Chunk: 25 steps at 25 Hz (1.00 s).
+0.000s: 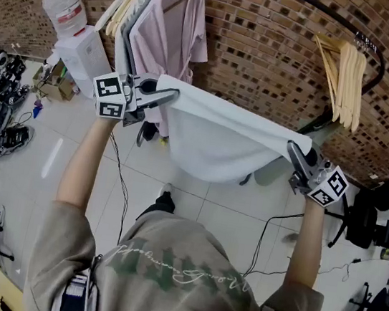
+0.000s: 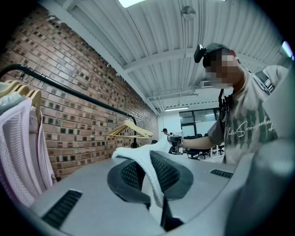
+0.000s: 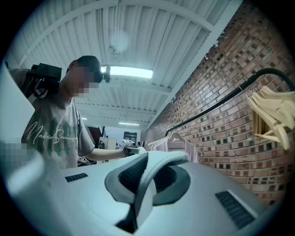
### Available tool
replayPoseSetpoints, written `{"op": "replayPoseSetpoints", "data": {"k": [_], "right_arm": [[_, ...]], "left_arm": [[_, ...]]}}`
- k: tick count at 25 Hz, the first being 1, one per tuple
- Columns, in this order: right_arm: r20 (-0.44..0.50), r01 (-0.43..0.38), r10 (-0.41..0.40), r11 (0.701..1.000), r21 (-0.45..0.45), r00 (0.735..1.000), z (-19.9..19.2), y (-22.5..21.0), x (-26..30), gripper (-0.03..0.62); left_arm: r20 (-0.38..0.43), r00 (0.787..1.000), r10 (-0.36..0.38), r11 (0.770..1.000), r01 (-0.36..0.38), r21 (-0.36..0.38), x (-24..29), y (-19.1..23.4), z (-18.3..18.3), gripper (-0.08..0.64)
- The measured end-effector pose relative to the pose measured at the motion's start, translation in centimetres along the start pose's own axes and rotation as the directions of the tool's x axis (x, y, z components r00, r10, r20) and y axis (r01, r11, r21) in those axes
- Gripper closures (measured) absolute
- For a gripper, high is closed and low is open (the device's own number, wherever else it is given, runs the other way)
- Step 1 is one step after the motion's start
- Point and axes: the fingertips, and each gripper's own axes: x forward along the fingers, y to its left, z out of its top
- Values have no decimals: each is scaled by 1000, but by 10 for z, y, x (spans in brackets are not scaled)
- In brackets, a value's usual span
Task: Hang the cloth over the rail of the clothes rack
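Observation:
A white cloth (image 1: pixel 215 136) hangs stretched between my two grippers, in front of the black rail (image 1: pixel 324 15) of the clothes rack and below it. My left gripper (image 1: pixel 167 96) is shut on the cloth's left corner. In the left gripper view the cloth's edge (image 2: pixel 140 163) is pinched between the dark pads (image 2: pixel 173 173). My right gripper (image 1: pixel 293 150) is shut on the right corner, and the right gripper view shows the cloth (image 3: pixel 154 168) folded between its pads. The cloth sags in the middle.
Pink and white garments (image 1: pixel 162 30) hang on wooden hangers at the rail's left end. Several empty wooden hangers (image 1: pixel 344 72) hang at its right end. A water dispenser (image 1: pixel 79 32) stands at the left, a brick wall (image 1: pixel 269 46) behind the rack, and cables lie on the tiled floor (image 1: pixel 194 209).

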Motion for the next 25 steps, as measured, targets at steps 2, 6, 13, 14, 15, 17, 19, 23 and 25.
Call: {"op": "replayPoseSetpoints", "data": {"k": [2,6,13,14,15,17,19,23,25], "right_arm": [[-3,14,-14,1000,11,1000,0,-12,5,574],[-7,39,-39,999,27,999,3,-42,21,574],[-23,64,-64,998,15,998,12,-87,50,574],[-22,70,-69,997,14,997,13,-94,54,574],[-21,75,-75,997,12,997,14,-100,57,574],[-12,85,-85,996,4,996,16,-112,63,574],[5,93,-93,996,-3,996,19,-127,70,574],[6,82,-82,997,10,997,18,-150,78,574],[6,59,-59,998,9,998,19,-162,81,574]], "left_arm": [[-6,1000,-8,1000,8,-12,1,12,0,541],[-9,1000,-28,999,28,-29,6,46,6,541],[-13,998,-57,995,55,-82,10,110,14,541],[-8,998,-66,994,66,-83,11,118,16,541],[-1,997,-75,994,75,-85,12,124,17,541],[10,996,-87,992,87,-88,12,136,22,541],[16,996,-87,993,88,-80,13,149,26,541],[26,998,-56,994,58,-94,19,170,27,541],[29,998,-47,995,49,-90,22,178,28,541]]}}
